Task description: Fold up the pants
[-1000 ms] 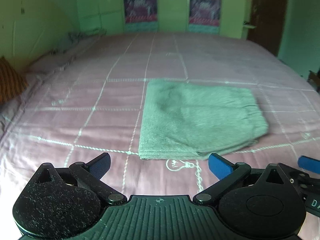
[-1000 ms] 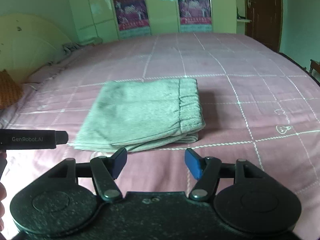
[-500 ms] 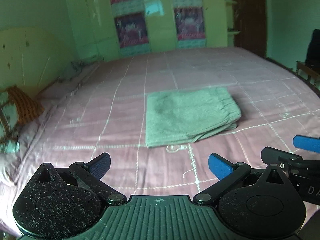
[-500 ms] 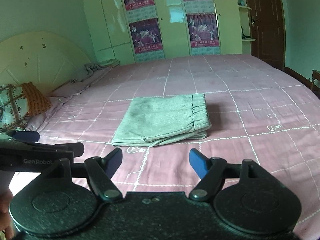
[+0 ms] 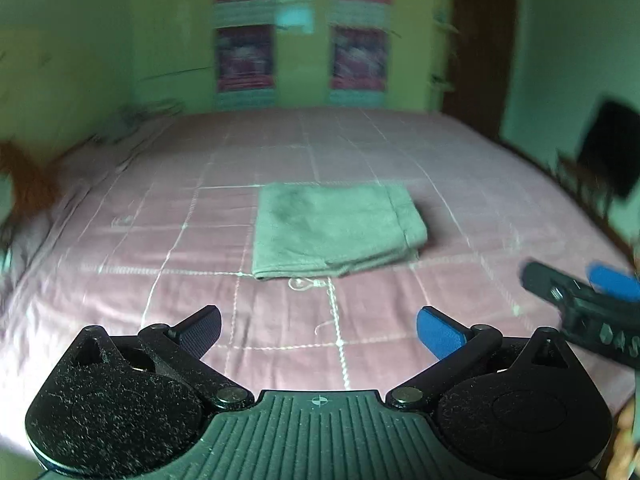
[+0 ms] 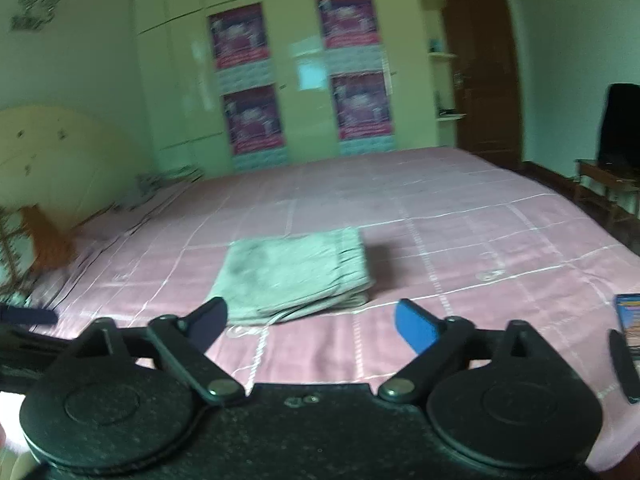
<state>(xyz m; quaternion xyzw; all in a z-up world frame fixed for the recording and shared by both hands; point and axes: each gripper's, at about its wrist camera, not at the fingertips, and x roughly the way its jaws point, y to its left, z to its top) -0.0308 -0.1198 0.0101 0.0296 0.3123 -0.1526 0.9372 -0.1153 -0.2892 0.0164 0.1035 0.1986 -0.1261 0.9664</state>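
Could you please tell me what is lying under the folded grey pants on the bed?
The folded grey pants rest directly on the pink checked bedsheet. Anything between their layers is covered and cannot be seen.

Green walls [image 6: 80, 60] — pink bed [image 6: 440, 200], 4 posters [image 6: 238, 36], brown door [image 6: 480, 80].

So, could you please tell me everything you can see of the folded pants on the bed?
The pants are grey-green, of a soft, slightly fuzzy-looking fabric, folded into a compact, roughly rectangular stack of several layers. A gathered elastic waistband runs along the right-hand edge, and the layered edges show at the near side. They lie flat on the pink bedsheet with its white grid lines, near its middle. Only the sheet touches them; neither gripper touches them.
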